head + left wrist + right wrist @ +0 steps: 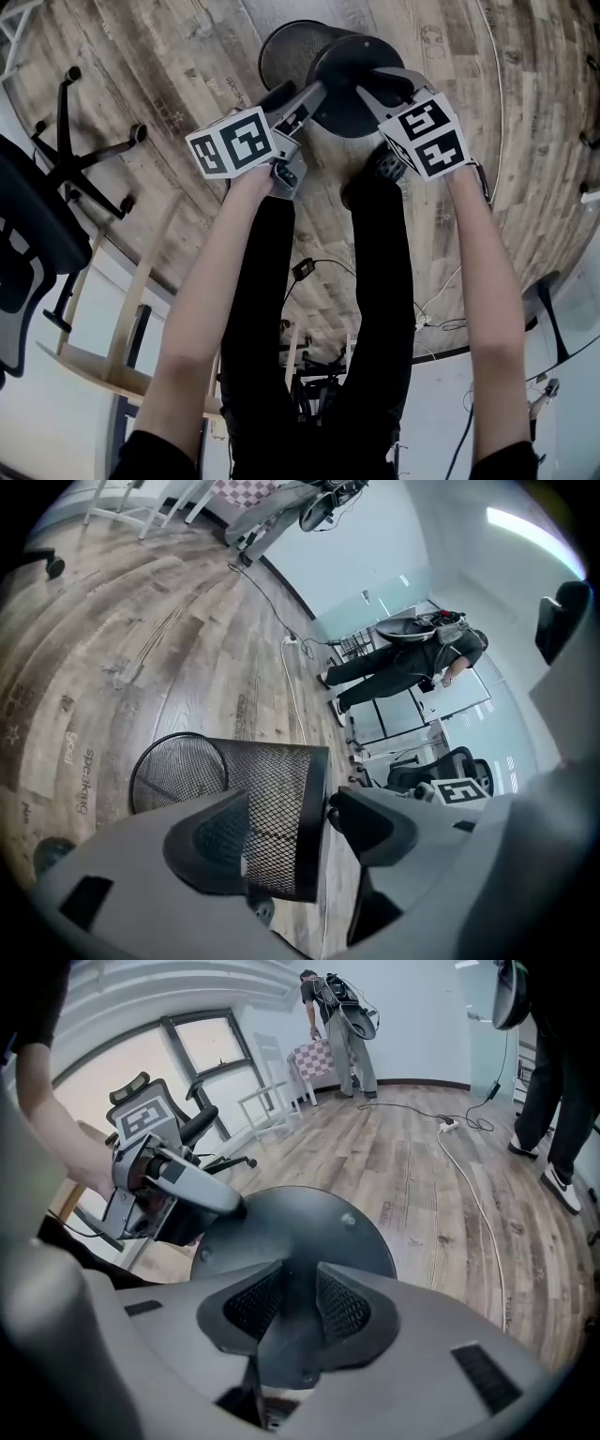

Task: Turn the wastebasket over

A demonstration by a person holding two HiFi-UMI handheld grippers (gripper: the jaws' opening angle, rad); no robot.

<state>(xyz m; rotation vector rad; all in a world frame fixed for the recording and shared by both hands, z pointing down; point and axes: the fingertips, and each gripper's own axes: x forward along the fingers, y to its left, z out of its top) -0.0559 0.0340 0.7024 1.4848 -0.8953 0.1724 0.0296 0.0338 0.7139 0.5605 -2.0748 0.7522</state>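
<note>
The black mesh wastebasket (345,70) is lifted off the wooden floor and tilted, its solid round base toward me and its open mouth away. In the left gripper view the wastebasket (272,789) lies sideways, mouth to the left. My left gripper (291,827) stands wide, straddling the base rim: one jaw over the mesh wall, the other just past the base, not pressing. My right gripper (286,1302) is shut on the thin edge of the wastebasket's base disc (309,1227). In the head view the left gripper (302,98) and right gripper (380,89) flank the base.
An office chair's star base (80,159) stands on the floor at left. A white cable (473,1185) runs across the boards. One person (412,658) stands by the glass wall, another person (342,1026) bends near white chairs (272,1101), and someone's legs (562,1101) are at right.
</note>
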